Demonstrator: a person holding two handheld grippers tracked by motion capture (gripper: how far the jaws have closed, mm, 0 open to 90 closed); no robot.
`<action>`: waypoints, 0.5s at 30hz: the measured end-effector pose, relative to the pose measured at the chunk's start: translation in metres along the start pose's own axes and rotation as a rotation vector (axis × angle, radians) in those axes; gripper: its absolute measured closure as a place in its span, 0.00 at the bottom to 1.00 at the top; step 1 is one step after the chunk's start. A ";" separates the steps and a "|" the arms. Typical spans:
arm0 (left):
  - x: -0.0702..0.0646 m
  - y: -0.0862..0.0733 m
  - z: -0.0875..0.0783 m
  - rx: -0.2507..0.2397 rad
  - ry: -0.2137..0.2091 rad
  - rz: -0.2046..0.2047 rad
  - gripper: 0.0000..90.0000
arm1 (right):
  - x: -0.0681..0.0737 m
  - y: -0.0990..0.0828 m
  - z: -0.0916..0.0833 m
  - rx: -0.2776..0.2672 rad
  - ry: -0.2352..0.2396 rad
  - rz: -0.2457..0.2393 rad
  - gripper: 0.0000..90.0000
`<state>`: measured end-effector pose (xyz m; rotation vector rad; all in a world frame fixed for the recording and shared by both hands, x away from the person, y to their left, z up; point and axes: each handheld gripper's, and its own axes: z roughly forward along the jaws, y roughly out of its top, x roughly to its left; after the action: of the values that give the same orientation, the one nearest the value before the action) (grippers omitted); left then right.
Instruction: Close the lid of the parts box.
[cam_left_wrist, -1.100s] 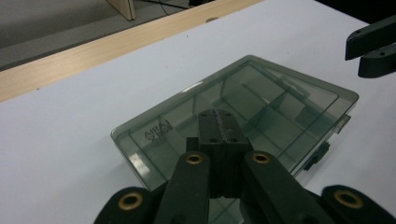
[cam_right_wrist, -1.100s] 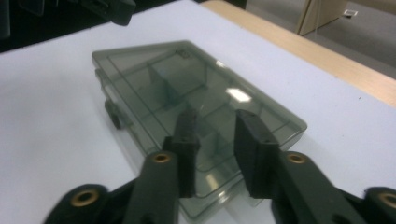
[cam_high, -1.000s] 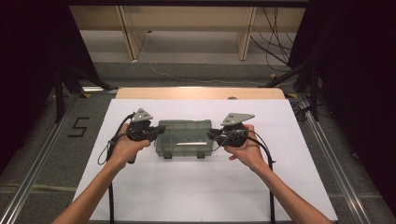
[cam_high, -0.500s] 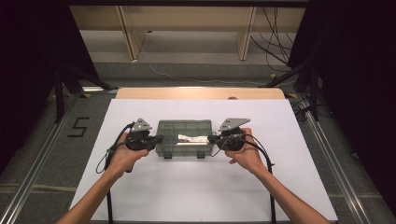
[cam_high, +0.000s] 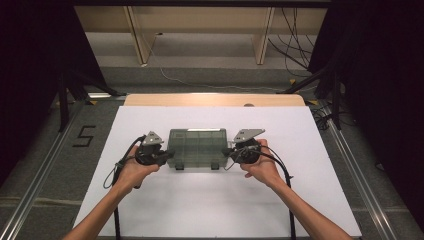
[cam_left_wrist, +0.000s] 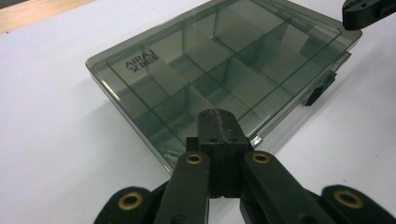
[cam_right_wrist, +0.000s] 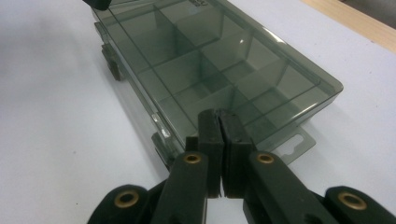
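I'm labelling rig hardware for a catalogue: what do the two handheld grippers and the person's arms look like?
Both the left gripper and right gripper are black, each topped by a grey three-cornered plate, with brass-coloured pivot pins and a trailing black cable. The forearms are bare; no sleeves or gloves show.

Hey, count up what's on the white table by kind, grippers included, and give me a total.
Smoky clear plastic compartment box: 1
Black grippers: 2, the left gripper at one end of the box and the right gripper at the other, both with jaws shut
Total: 3
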<state>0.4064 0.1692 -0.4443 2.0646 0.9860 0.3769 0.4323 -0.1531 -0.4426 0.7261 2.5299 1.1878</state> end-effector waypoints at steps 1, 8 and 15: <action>0.000 -0.001 0.000 0.006 -0.007 0.006 0.99 | 0.000 0.000 0.001 0.002 0.001 -0.001 0.99; -0.001 -0.003 0.002 0.025 -0.005 0.016 0.99 | 0.001 -0.001 0.003 0.017 0.007 -0.006 0.99; -0.001 -0.003 0.002 0.029 -0.007 0.020 0.99 | 0.001 -0.002 0.003 0.015 0.005 -0.001 0.99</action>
<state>0.4052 0.1685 -0.4481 2.1021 0.9725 0.3674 0.4322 -0.1520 -0.4457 0.7265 2.5452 1.1733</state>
